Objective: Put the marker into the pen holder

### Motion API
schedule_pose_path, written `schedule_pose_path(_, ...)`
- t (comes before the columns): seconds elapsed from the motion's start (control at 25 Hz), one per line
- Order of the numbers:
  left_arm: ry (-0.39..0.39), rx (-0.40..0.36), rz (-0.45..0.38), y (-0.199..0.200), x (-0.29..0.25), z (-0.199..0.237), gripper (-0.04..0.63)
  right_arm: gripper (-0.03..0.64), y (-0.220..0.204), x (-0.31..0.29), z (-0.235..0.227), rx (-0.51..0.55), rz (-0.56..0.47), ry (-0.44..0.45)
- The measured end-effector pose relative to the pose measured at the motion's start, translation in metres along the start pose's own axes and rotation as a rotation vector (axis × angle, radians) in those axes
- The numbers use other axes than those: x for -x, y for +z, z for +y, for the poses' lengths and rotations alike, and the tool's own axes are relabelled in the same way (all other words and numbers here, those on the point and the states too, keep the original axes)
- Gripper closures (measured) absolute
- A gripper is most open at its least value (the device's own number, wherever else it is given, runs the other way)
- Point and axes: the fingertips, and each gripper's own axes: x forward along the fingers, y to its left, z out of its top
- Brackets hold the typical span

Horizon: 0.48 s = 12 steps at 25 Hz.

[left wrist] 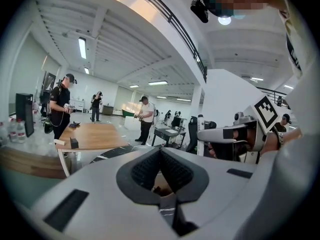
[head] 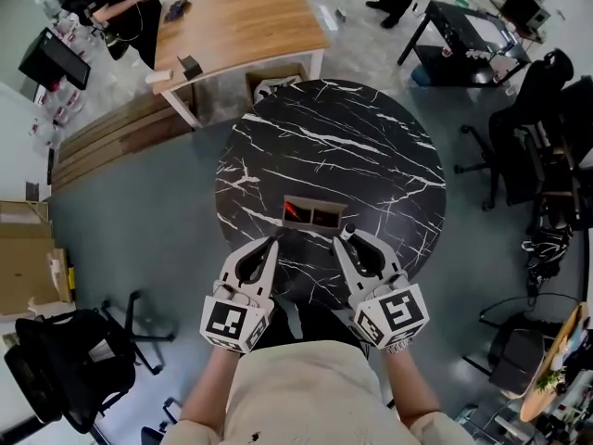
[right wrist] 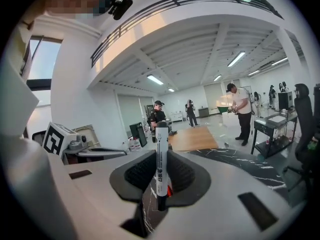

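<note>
One marker [right wrist: 161, 149], white barrel with dark ends, stands upright with the right gripper [head: 346, 236] clamped on its lower barrel, just near-right of the pen holder [head: 320, 202]. It looks light, stiff and a bit slick, so that low-to-mid barrel hold seems sensible, as long as enough of the bottom end stays free to drop in. The left gripper [head: 271, 242] is closed on nothing, just near-left of the holder. The holder sits on a glossy black marble worktop [head: 371, 146], so it'd probably slide if bumped. Beyond the holder there's a wooden table [head: 241, 17], with people and office chairs around.
</note>
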Motion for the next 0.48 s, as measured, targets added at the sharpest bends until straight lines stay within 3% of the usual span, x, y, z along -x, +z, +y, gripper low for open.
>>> schedule_pose_path(0.24, -0.005, 0.017, 0.054, -0.014, -0.017, 0.006, 0.588, 0.538, -0.011, -0.021, -0.023, 0.0, -0.019, -0.056)
schedule_pose_path(0.48, -0.087, 0.028, 0.081, -0.028, -0.05, 0.012, 0.588, 0.538, -0.036, -0.054, -0.053, -0.009, 0.007, -0.141)
